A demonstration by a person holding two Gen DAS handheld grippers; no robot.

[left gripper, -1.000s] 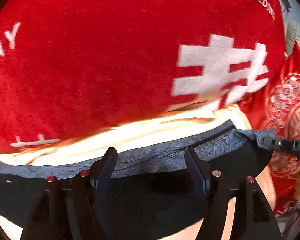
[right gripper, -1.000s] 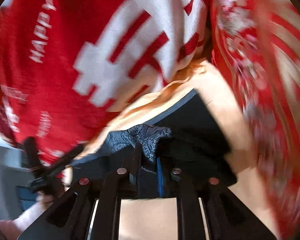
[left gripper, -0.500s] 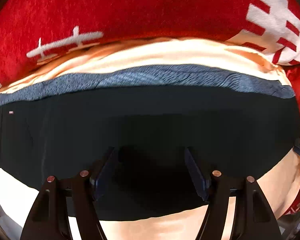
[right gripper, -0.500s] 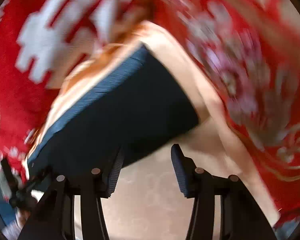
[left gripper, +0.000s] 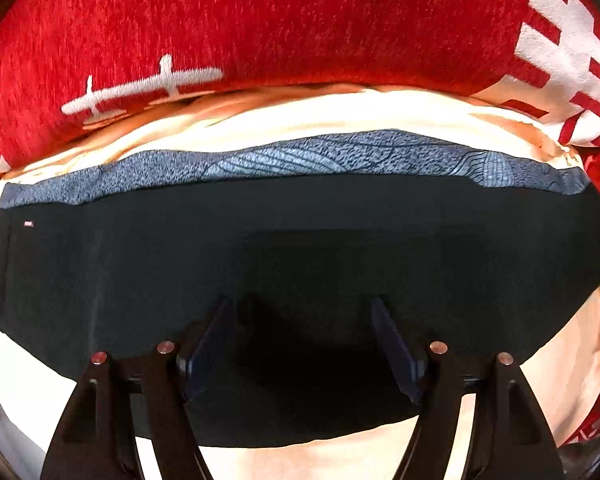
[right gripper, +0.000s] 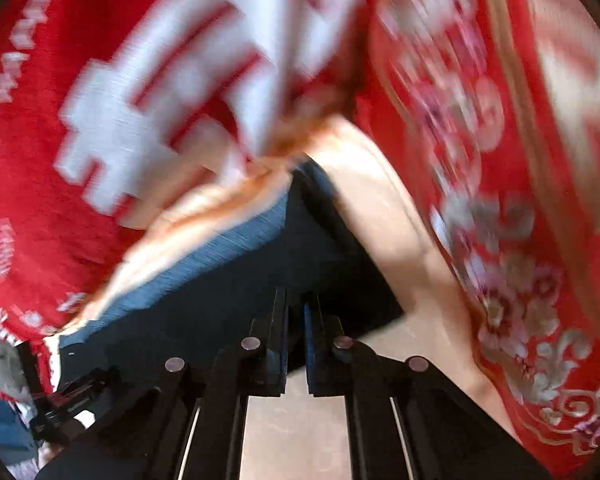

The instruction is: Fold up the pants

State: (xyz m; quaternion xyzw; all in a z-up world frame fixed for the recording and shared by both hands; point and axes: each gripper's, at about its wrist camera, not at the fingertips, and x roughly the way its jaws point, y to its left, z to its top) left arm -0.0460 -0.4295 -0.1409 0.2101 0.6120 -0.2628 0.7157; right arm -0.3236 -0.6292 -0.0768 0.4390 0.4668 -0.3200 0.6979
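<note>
The black pants (left gripper: 300, 240) lie folded flat on a cream sheet (left gripper: 340, 116), with a grey-blue patterned band (left gripper: 340, 156) along the far edge. My left gripper (left gripper: 302, 312) is open and empty, its fingers spread just above the near part of the pants. In the blurred right wrist view the pants (right gripper: 236, 292) lie ahead and to the left. My right gripper (right gripper: 296, 312) has its jaws nearly together over the pants' near right corner; no cloth shows between them.
A red blanket with white lettering (left gripper: 300, 28) lies bunched behind the pants, also in the right wrist view (right gripper: 60, 140). A red floral embroidered cloth (right gripper: 520, 240) lies to the right. The left gripper (right gripper: 76, 396) shows at lower left.
My right gripper let go of the pants' corner, opened, then closed its jaws again. My left gripper stayed open and drew back, so the whole folded pants came into view.
</note>
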